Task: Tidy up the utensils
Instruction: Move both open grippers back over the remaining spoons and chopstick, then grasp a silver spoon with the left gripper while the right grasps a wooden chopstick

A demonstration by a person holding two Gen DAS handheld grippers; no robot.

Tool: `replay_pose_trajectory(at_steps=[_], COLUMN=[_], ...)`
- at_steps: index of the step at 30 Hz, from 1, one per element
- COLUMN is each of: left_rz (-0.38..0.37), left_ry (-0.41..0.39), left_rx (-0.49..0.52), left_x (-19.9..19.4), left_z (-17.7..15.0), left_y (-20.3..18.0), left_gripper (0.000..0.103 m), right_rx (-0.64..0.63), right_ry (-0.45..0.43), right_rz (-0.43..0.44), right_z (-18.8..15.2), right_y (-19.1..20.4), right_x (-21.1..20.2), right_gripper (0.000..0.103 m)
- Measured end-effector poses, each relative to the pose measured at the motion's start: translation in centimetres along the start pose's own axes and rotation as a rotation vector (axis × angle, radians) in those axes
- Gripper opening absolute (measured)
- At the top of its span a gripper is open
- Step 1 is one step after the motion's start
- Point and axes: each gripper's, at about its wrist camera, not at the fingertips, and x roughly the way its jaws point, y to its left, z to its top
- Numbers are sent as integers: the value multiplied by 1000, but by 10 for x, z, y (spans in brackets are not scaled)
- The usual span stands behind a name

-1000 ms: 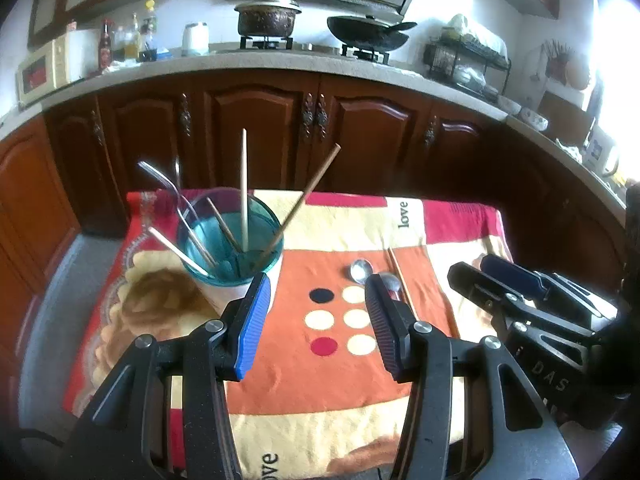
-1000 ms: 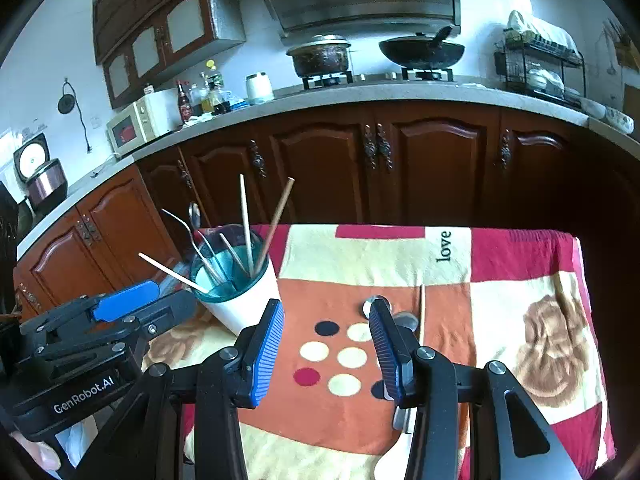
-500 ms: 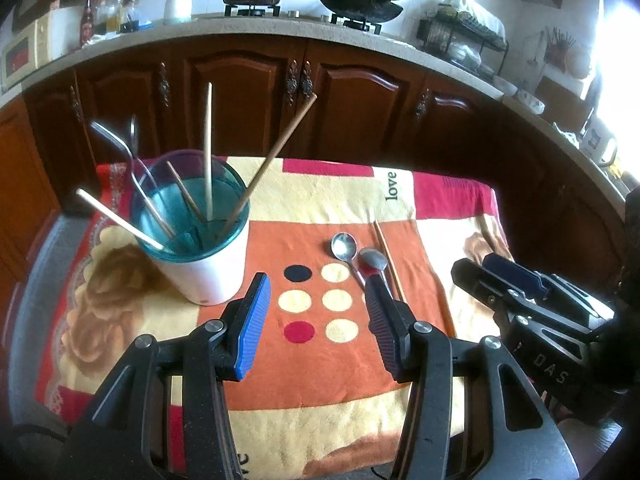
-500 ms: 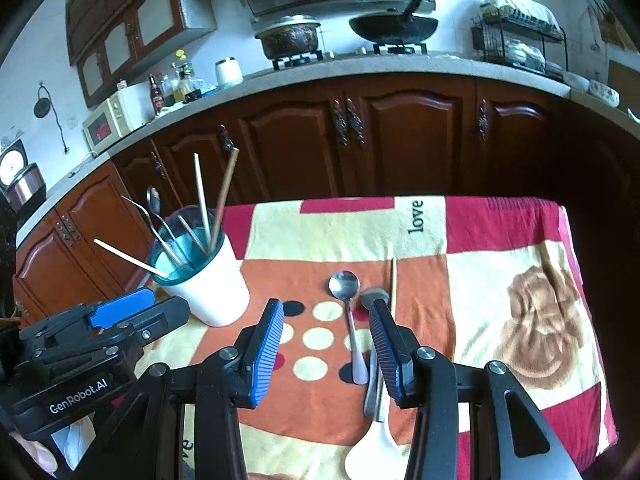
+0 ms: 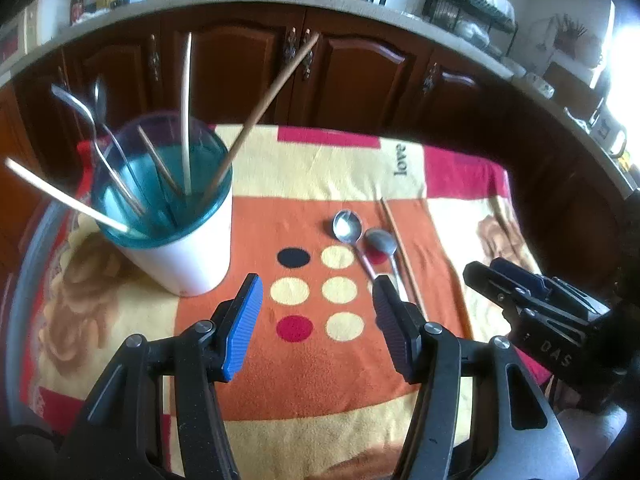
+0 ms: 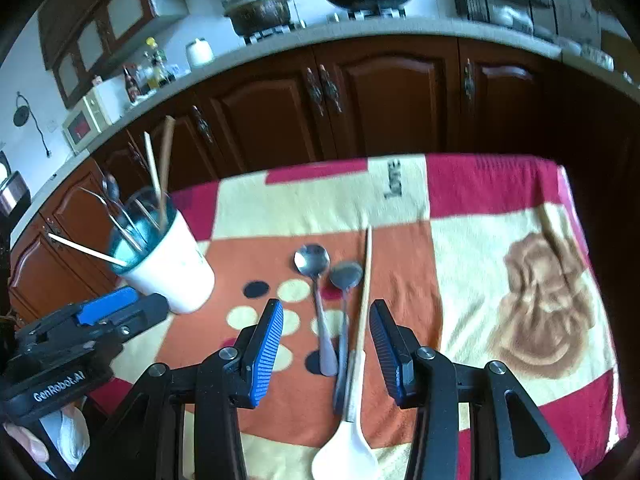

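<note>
A white cup with a teal rim [image 5: 180, 256] [image 6: 168, 272] stands at the left of the patterned cloth and holds several chopsticks and metal spoons. Two metal spoons [image 5: 348, 226] [image 6: 312, 258] lie side by side mid-cloth, with a wooden chopstick [image 5: 400, 248] [image 6: 366, 272] just right of them and a white spoon [image 6: 348, 456] nearer me. My left gripper [image 5: 316, 284] hovers between cup and spoons; its jaws are opening with nothing between them. My right gripper [image 6: 326, 308] hangs open above the spoon handles and touches none.
The cloth [image 6: 500, 208] covers a small table, and its edges drop off at the right and at the far side. Dark wooden cabinets [image 6: 392, 96] stand close behind. Each gripper shows in the other's view: right gripper [image 5: 520, 292], left gripper [image 6: 116, 312]. A hand [image 6: 24, 444] shows at the lower left.
Both grippers have come down and forward toward the table, so the cup and spoons look larger. The left jaws stand wider apart than before.
</note>
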Motion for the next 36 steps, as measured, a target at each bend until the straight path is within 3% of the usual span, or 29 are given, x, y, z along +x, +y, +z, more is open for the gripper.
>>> replay_pose_trajectory(at_steps=[5,10,14,20,33,34,36], left_rz=[-4,-1,0,12,38,38,34], left_ry=[44,61,82,123,126,130,142], left_rx=[-14,-28,-45,-58,-78,-69,-51], left_x=[22,43,68,109,167,169,173], left_z=[-2,2,9,24,53,54,53], left_y=[0,-5,-8,-11,-12,-14,-14], left_gripper=[57,57,57,57,57,56,43], right_rx=[20,45,47,51,33,29,14], right_ry=[70,114,154,177,209,211,215], right_rz=[19,65,86,91,96,94,84], right_z=[-2,11,26,42,62,63,65], right_y=[-23,-41,-49,-57,-70,-70,-67], right_x=[36,71,100,133,174,176,179], right_gripper=[43,33,32,32,32,31,24])
